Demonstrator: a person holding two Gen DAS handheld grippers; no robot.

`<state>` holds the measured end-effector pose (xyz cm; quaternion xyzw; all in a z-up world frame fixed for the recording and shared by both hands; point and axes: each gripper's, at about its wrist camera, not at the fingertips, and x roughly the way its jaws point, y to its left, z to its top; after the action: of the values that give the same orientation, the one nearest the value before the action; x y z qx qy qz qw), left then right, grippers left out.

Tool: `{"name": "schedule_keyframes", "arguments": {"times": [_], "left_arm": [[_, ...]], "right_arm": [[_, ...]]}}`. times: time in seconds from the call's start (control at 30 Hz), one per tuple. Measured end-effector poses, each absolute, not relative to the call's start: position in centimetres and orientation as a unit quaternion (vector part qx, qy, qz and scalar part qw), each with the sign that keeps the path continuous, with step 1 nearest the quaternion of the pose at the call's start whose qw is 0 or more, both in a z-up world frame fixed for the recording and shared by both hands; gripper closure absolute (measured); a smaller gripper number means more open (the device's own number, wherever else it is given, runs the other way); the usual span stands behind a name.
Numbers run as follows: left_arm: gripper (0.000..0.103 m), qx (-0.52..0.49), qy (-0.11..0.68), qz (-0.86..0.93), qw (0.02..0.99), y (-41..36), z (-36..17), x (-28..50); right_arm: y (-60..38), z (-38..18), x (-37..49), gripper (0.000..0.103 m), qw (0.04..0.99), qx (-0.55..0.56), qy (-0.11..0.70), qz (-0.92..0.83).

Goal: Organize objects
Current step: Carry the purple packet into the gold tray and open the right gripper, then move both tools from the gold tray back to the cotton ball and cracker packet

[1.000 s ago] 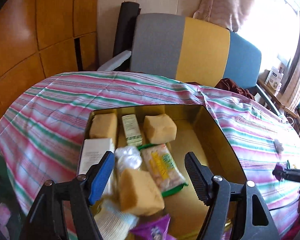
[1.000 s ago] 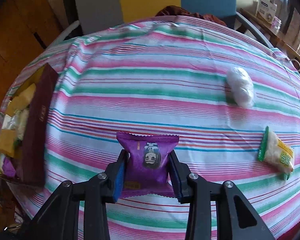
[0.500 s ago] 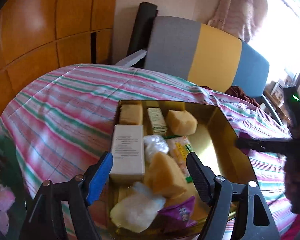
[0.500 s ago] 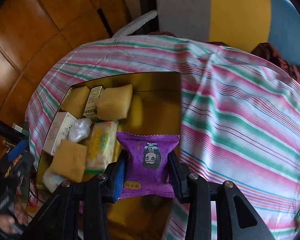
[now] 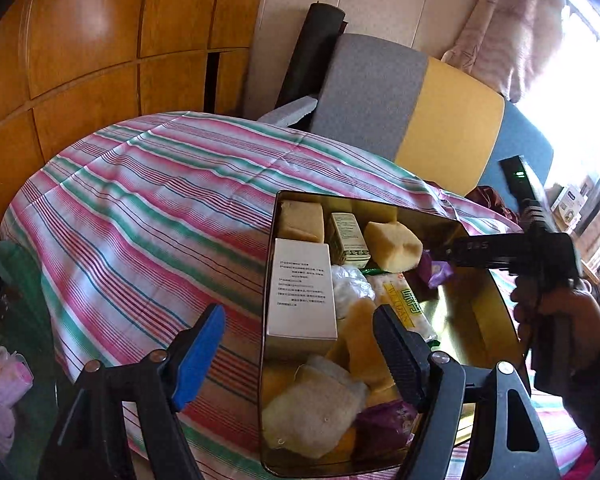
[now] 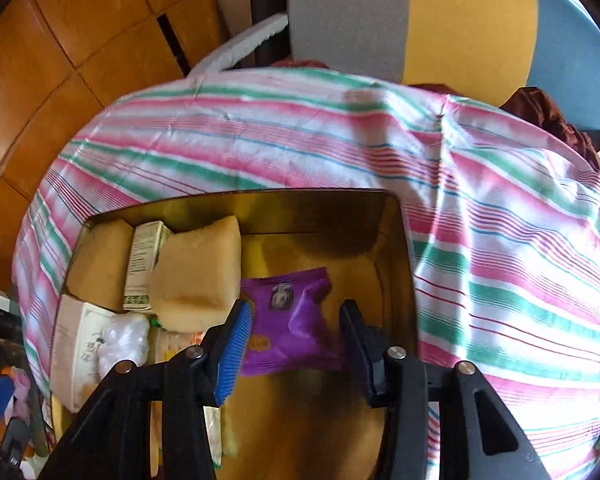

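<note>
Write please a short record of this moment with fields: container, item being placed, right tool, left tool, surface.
container: gold tin box, open, partly filled with sponges and packets
item being placed: purple snack packet, over the box's bare right part
right tool: right hand-held gripper, jaws just opening, pads off the packet
left tool: left hand-held gripper, open, empty, above the box's near-left edge
surface: striped cloth

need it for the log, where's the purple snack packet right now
In the right wrist view, the purple snack packet is inside the gold tin, between the right gripper's opening jaws, beside a yellow sponge.

Box's (image 6: 396, 240) right half free; left crowded
</note>
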<state>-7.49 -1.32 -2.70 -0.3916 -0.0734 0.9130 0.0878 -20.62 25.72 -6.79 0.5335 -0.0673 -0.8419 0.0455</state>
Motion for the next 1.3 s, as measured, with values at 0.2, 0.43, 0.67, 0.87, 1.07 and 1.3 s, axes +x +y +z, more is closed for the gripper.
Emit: {"name": "schedule_keyframes", "arguments": {"times": [0.2, 0.43, 0.67, 0.87, 1.07, 1.3], "left_arm": [[0.026, -0.388, -0.064, 0.914, 0.097, -0.2, -2.5, -7.1], [0.024, -0.383, -0.044, 0.917, 0.104, 1.1, -2.0, -6.1], [0.024, -0.376, -0.027, 0.919, 0.119, 2.5, -1.4, -5.2], [0.024, -0.374, -0.007, 0.918, 0.133, 4.2, -1.1, -4.6], [0.023, -0.369, 0.013, 0.917, 0.153, 6.2, -0.7, -4.2], [0.022, -0.366, 0.039, 0.910, 0.189, 9.9, -0.1, -3.8]], "right_arm": [[26.9, -4.8, -16.9, 0.056, 0.051, 0.501, -0.077, -0.860], [28.4, -3.8, -11.9, 0.056, 0.061, 0.484, -0.089, -0.868], [31.4, -3.1, -7.1, 0.056, 0.043, 0.465, -0.100, -0.878], [36.1, -3.4, -3.7, 0.056, -0.003, 0.465, -0.117, -0.878], [42.3, -4.0, -0.2, 0.056, -0.069, 0.466, -0.143, -0.870], [50.1, -4.0, 3.0, 0.056, -0.165, 0.468, -0.188, -0.848]]}}
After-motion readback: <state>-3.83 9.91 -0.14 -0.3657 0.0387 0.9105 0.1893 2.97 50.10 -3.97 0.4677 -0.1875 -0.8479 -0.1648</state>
